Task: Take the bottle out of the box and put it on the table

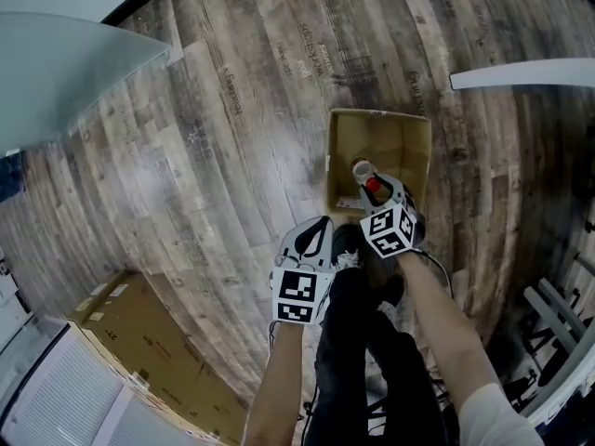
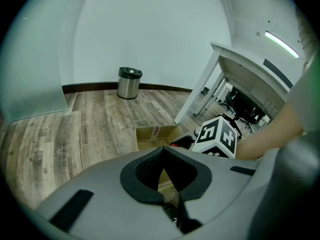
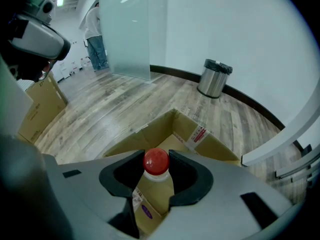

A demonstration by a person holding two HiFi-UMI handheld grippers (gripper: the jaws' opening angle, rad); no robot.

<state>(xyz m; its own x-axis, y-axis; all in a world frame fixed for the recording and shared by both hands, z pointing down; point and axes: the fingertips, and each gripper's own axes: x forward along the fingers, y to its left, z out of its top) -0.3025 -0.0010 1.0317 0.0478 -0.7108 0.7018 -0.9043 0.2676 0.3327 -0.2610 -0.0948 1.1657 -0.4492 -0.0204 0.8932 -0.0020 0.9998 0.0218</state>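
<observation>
Right, the right gripper (image 1: 379, 191) is down in the open cardboard box (image 1: 409, 142). Its dark pads (image 3: 192, 179) sit partly apart and meet the bottle's red cap on both sides, so it grips the bottle (image 3: 156, 163) by the top. The bottle stands upright inside the box with its pale body and label below the jaws, against the near wall.

Over to the left gripper (image 2: 163, 156): its fingertips are together with just a thin wedge of gap beneath them, and nothing is caught there. In the head view it hangs outside the box, at seven o'clock of it, close to the right gripper's marker cube (image 2: 216, 136).

The box sits on a grey wood-plank floor (image 1: 214, 156), at two o'clock from the middle of the head view. Farther out on that same line runs the edge of a white table (image 1: 521, 74). A flat brown carton (image 1: 139, 342) lies at seven o'clock. A steel bin (image 3: 212, 79) stands against the pale wall, a frosted panel (image 3: 127, 29) stands at eleven o'clock in the right gripper view, and a person (image 3: 95, 39) stands beyond it.
</observation>
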